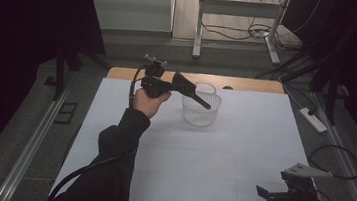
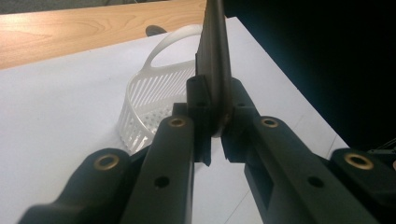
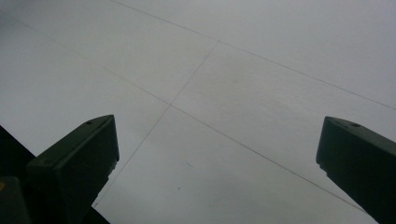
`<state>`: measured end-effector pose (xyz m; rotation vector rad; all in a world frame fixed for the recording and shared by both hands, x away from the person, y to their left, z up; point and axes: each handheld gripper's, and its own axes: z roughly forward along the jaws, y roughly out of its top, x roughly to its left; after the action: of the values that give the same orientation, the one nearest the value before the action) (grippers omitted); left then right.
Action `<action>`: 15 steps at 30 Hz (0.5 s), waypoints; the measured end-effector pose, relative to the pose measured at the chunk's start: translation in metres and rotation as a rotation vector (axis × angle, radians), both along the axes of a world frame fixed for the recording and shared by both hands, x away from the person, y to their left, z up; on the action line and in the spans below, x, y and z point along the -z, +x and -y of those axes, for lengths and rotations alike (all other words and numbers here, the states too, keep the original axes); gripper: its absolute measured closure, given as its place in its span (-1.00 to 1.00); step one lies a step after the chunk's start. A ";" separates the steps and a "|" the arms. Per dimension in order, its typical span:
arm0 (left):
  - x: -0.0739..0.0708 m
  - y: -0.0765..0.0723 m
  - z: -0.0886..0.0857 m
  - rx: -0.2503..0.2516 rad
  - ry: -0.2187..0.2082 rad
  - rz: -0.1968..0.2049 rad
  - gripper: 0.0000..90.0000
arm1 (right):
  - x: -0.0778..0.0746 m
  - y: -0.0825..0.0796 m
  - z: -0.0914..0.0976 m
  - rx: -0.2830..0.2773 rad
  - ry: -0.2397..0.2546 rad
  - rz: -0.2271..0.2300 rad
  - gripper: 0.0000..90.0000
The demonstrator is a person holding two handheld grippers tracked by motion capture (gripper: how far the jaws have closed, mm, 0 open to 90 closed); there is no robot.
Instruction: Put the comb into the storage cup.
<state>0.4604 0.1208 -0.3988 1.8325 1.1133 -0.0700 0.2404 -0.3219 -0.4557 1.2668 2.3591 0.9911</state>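
My left gripper (image 1: 187, 87) is held up over the far middle of the table, shut on a thin dark flat strip (image 1: 204, 102). The strip slants down toward the white slatted basket (image 1: 199, 112) and ends over its rim. In the left gripper view the strip (image 2: 215, 56) stands edge-on, pinched between the jaws of the left gripper (image 2: 214, 105), with the basket (image 2: 144, 95) and its loop handle just behind. My right gripper (image 1: 263, 192) rests low at the near right corner, open and empty. The right gripper (image 3: 217, 135) has the bare white surface between its jaws.
A white sheet (image 1: 221, 155) covers the table, with a wooden strip (image 1: 248, 84) showing at the far edge. On the floor at the right lie a power strip (image 1: 313, 120) and cables. A metal frame (image 1: 199, 27) stands behind the table.
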 end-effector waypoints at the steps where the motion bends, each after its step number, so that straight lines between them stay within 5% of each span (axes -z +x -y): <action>1: 0.001 0.000 0.001 -0.001 -0.002 -0.002 0.84 | 0.000 0.000 0.000 0.000 0.000 0.000 -1.00; 15: 0.017 0.005 0.009 0.001 0.010 -0.023 0.84 | 0.000 0.000 0.000 -0.002 -0.003 -0.005 -1.00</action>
<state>0.4650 0.1114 -0.4159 1.8453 1.1301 -0.0863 0.2407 -0.3216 -0.4560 1.2675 2.3658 0.9852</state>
